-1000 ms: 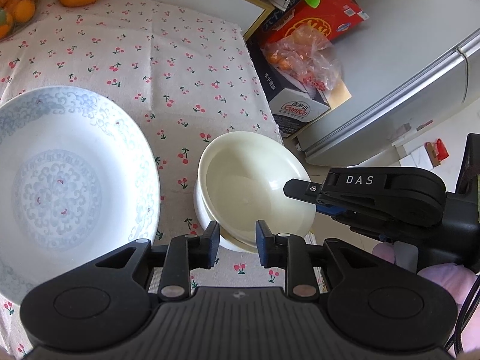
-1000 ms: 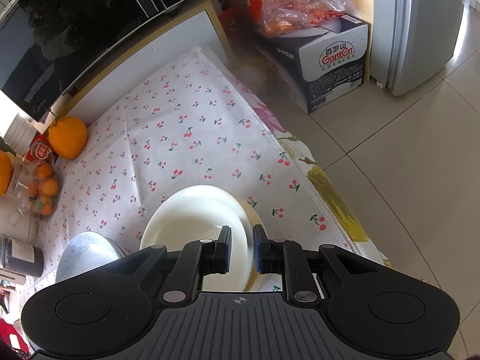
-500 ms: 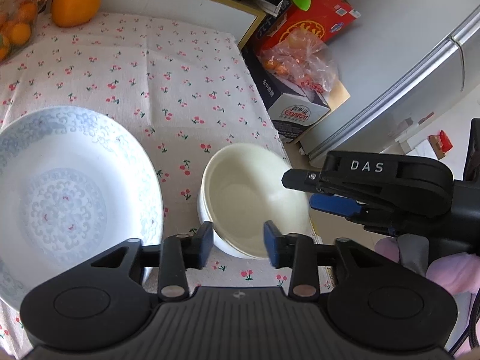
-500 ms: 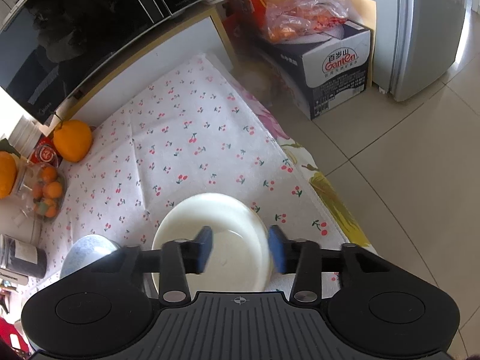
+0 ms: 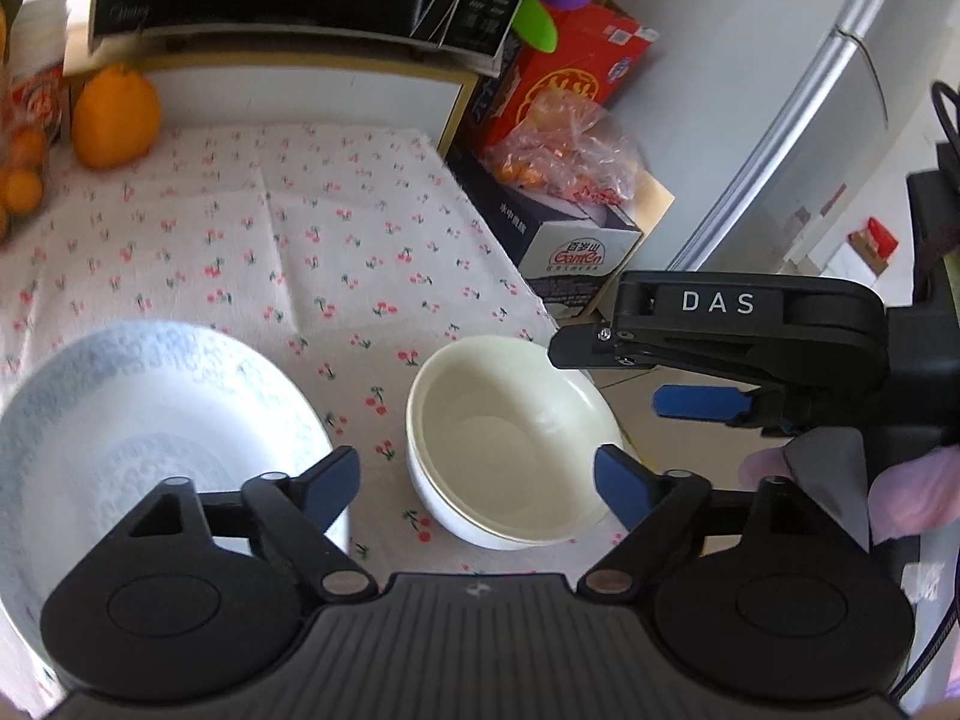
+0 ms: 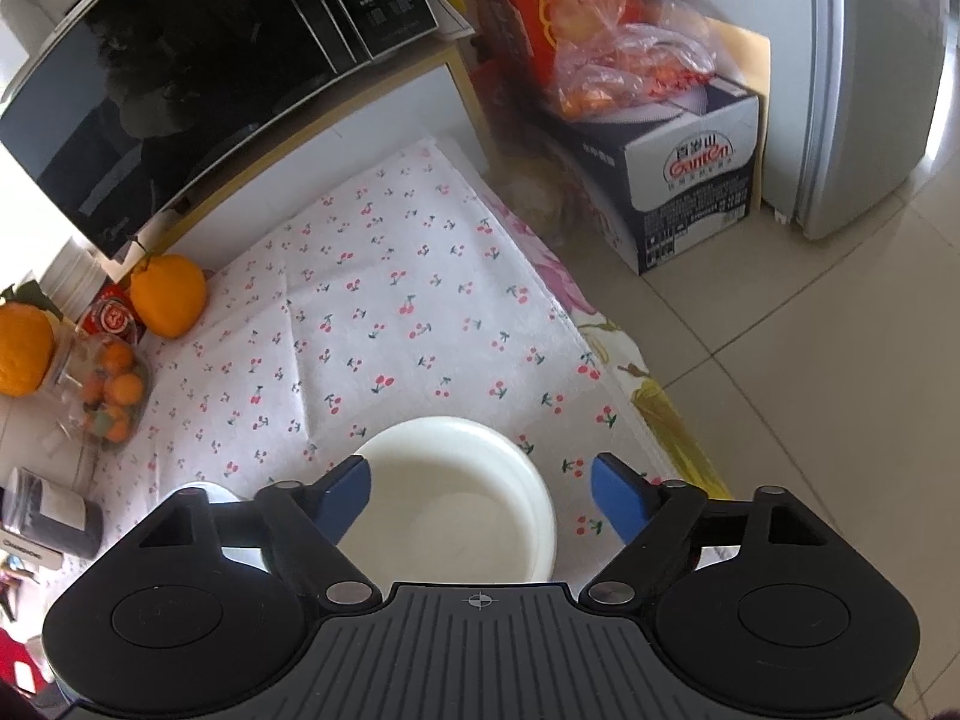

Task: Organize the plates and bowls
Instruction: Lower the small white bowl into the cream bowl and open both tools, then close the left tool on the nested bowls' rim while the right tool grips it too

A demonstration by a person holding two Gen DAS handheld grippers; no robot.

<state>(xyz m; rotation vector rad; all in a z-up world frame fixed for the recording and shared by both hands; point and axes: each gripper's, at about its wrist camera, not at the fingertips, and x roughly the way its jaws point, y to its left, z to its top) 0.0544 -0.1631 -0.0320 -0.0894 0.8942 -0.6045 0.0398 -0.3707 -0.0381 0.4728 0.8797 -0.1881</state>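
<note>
Two cream bowls (image 5: 510, 444) sit nested, one inside the other, on the cherry-print cloth near its right edge; they also show in the right wrist view (image 6: 462, 498). A large white plate with pale blue patterns (image 5: 138, 438) lies to their left; a sliver of it (image 6: 201, 489) shows in the right wrist view. My left gripper (image 5: 477, 483) is open and empty, above and in front of the bowls. My right gripper (image 6: 480, 489) is open and empty above the bowls; its body (image 5: 738, 330) shows at the right of the left wrist view.
A microwave (image 6: 198, 78) stands at the back. Large oranges (image 6: 168, 294) and a tub of small oranges (image 6: 111, 390) sit at the back left. Off the table's right edge stand a water carton (image 6: 690, 180), a bag of fruit (image 6: 630, 66), a red box and a fridge (image 6: 870, 78).
Both grippers have opened wide, let go of the cream bowl's rim and drawn up and back. The bowl now rests nested in the other bowl.
</note>
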